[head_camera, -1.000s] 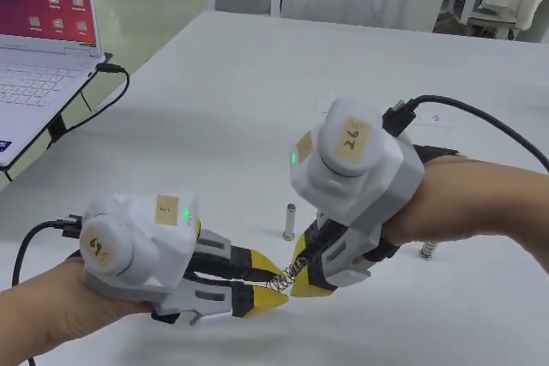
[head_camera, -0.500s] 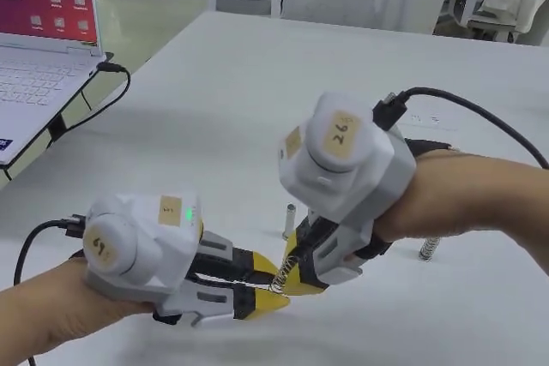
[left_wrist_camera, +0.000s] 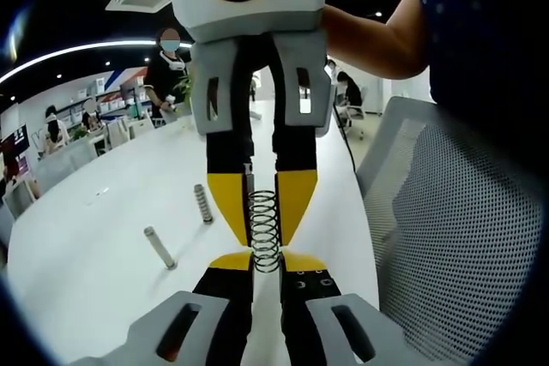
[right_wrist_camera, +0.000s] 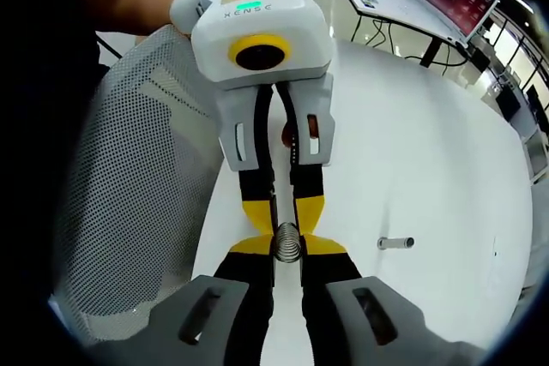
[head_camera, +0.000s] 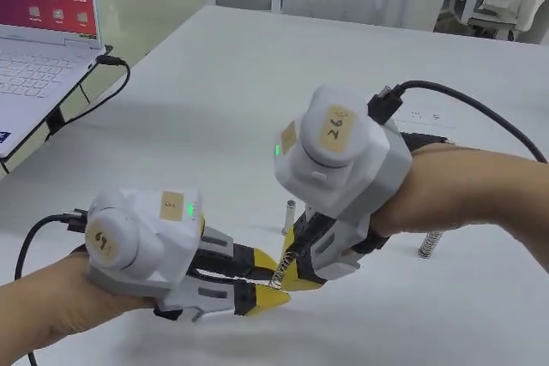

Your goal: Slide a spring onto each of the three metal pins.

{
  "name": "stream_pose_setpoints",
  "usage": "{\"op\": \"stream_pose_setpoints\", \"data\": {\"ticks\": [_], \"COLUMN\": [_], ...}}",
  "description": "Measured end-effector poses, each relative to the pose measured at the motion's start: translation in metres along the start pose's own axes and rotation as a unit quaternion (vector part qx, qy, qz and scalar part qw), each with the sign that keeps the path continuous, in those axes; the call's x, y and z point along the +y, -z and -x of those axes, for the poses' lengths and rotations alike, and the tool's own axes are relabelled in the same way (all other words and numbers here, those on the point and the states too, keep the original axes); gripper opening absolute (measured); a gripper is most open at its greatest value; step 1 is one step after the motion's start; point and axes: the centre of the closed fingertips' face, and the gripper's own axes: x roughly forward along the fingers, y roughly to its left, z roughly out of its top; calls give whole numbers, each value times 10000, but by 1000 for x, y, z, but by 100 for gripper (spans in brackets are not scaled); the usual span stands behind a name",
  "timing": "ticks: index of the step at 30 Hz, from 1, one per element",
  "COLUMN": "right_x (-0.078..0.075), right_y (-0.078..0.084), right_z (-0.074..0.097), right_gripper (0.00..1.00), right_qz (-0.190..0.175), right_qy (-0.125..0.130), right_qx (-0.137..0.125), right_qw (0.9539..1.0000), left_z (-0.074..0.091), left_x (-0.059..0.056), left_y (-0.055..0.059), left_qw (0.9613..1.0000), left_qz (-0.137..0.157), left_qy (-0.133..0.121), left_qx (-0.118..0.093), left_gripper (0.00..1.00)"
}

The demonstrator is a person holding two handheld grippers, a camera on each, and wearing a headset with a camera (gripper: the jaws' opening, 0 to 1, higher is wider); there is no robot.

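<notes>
A small steel spring (head_camera: 281, 270) hangs between the two grippers just above the white table (head_camera: 223, 109). My left gripper (head_camera: 268, 285) comes in from the lower left and my right gripper (head_camera: 296, 267) from above right; their yellow tips meet at the spring. In the left gripper view my jaws pinch the spring's (left_wrist_camera: 264, 231) near end, while the other gripper's fingers (left_wrist_camera: 297, 199) flank its far part. The right gripper view looks at the spring (right_wrist_camera: 288, 243) end-on, clamped between my tips. A bare pin (head_camera: 290, 216) stands just behind. A pin with a spring on it (head_camera: 429, 243) stands at the right.
An open laptop (head_camera: 39, 40) sits at the table's left edge with a black cable (head_camera: 103, 96) trailing from it. A grey mesh chair (left_wrist_camera: 455, 237) stands close beside the table. People sit at far tables in the left gripper view.
The right gripper has shifted slightly left and closer to the left gripper. The spring between them now stands steeper.
</notes>
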Motion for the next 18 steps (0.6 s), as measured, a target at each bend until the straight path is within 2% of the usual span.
{"op": "stream_pose_setpoints", "data": {"ticks": [13, 18], "right_x": [-6, -10], "right_y": [5, 9], "right_z": [2, 7], "right_gripper": [8, 8], "right_qz": [-23, -66], "right_qy": [32, 90], "right_qx": [92, 103], "right_qw": [10000, 9999], "left_z": [6, 9], "left_x": [8, 13], "left_y": [3, 7], "left_qw": [9993, 9982], "left_qz": [296, 473], "left_qy": [-212, -355], "left_qx": [-74, -54], "left_gripper": [20, 32]}}
